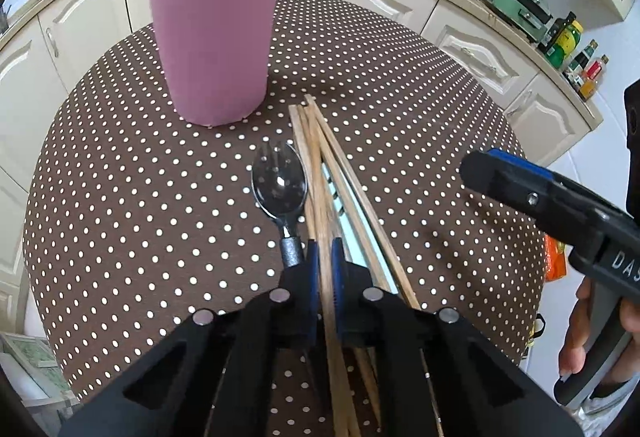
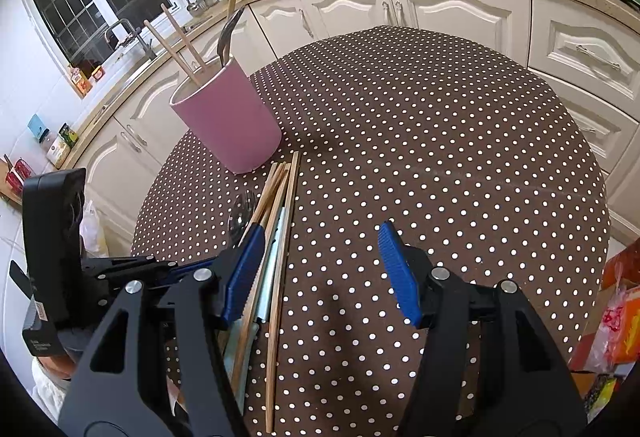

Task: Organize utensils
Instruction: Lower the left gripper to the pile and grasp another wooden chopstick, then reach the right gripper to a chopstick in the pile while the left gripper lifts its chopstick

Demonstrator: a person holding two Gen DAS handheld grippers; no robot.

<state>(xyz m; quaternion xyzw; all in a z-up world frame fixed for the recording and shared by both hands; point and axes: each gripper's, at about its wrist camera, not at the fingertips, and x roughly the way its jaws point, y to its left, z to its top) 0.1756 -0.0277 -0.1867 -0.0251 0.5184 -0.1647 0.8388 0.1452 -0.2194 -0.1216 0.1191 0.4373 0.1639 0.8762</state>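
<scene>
The chopstick [image 1: 325, 277] you had pinched lay in the lower middle of the left wrist view, one of a bundle of wooden chopsticks [image 1: 316, 157] resting on the polka-dot tablecloth [image 1: 120, 197]. Its long axis ran from the bottom edge of the frame up toward the centre, its far tip pointing at the base of the pink cup [image 1: 212, 49] in the upper left. Your left gripper [image 1: 325, 257] had its blue pads pressed together on that stick, low along its length, probably so you could lift it clear of the others and stand it in the cup. Just left of the bundle a metal spoon [image 1: 280, 185] lay bowl-up, its dark handle running down beside your left gripper. A pale flat utensil [image 2: 276, 249] showed under the sticks. The cup already held several chopsticks and a spoon, leaning outward. In the right wrist view your right gripper [image 2: 324, 261] hung with its jaws spread and nothing between them, its left finger just beside the bundle, likely waiting its turn. Kitchen cabinets [image 2: 440, 9] curved along the top of both frames.
</scene>
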